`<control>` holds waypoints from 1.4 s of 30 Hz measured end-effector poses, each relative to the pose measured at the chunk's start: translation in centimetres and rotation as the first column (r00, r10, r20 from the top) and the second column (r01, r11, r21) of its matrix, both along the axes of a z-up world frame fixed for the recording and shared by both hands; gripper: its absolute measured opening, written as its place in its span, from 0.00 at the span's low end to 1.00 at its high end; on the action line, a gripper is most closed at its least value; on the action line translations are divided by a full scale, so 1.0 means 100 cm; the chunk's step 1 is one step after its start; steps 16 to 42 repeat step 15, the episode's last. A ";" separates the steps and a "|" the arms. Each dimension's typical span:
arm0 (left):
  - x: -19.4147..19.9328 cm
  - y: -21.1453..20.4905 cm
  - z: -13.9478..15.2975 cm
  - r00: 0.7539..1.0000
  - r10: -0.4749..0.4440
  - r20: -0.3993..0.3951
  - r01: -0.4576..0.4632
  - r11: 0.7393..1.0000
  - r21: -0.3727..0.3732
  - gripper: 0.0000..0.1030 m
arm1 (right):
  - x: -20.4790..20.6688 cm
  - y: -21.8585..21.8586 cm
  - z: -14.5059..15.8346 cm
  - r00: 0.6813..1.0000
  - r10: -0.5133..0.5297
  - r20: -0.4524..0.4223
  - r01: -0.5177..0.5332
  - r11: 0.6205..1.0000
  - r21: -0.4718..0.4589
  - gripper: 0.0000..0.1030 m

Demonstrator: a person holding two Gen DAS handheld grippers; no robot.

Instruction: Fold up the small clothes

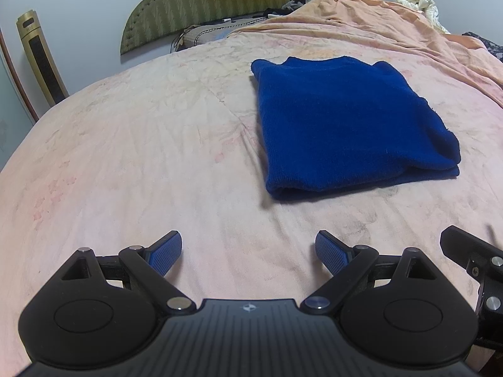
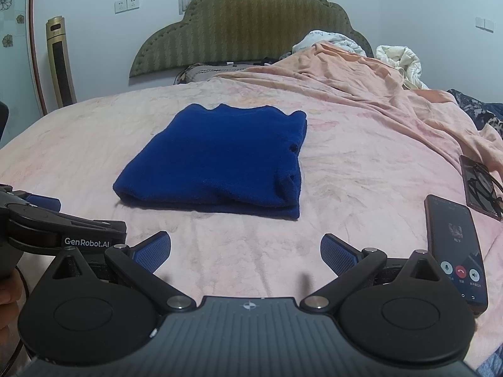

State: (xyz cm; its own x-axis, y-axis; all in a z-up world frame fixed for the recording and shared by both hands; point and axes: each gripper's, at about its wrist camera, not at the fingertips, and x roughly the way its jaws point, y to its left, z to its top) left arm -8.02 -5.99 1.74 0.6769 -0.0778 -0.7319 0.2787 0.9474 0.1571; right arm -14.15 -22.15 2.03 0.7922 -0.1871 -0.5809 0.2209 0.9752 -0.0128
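A folded blue knitted garment (image 1: 352, 122) is shown lying flat on a pink bed cover (image 1: 141, 157), with its thick folded edge turned toward the cameras and its neckline edge toward the headboard (image 2: 248, 28). In the left wrist view the garment is seen ahead and to the right of the left gripper (image 1: 248, 256); in the right wrist view it is seen ahead and slightly left of the right gripper (image 2: 245, 256). Both grippers are held above the bare cover, apart from the garment, and nothing is gripped. The jaws of each are spread wide, the blue ribbed pads (image 1: 166, 253) being angled outward.

Part of the right gripper is visible at the right margin of the left wrist view, and the body of the left gripper, marked "GenRobot.AI", at the left margin of the right wrist view, beside part of a person's hand (image 2: 8, 295).

A smartphone (image 2: 454, 251) with a call screen lit is seen lying on the cover just right of the right gripper; a second dark phone (image 2: 478, 185) with a pair of glasses on it lies beyond. An orange blanket (image 2: 345, 75) is bunched toward the pillows, with white bedding (image 2: 402, 59) behind it. A gold tower appliance (image 2: 61, 62) stands against the wall, below wall sockets (image 2: 127, 4).
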 end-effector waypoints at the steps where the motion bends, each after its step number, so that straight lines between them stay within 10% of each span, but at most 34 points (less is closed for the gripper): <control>1: 0.000 0.000 0.000 1.000 -0.001 -0.001 0.001 1.000 0.001 0.90 | 0.000 0.000 0.000 1.000 0.000 -0.001 0.000 1.000 -0.001 1.00; 42: -0.004 -0.008 0.011 0.996 -0.066 0.064 0.065 0.998 0.021 0.90 | 0.001 -0.005 0.007 1.000 0.001 0.009 -0.001 1.000 0.009 1.00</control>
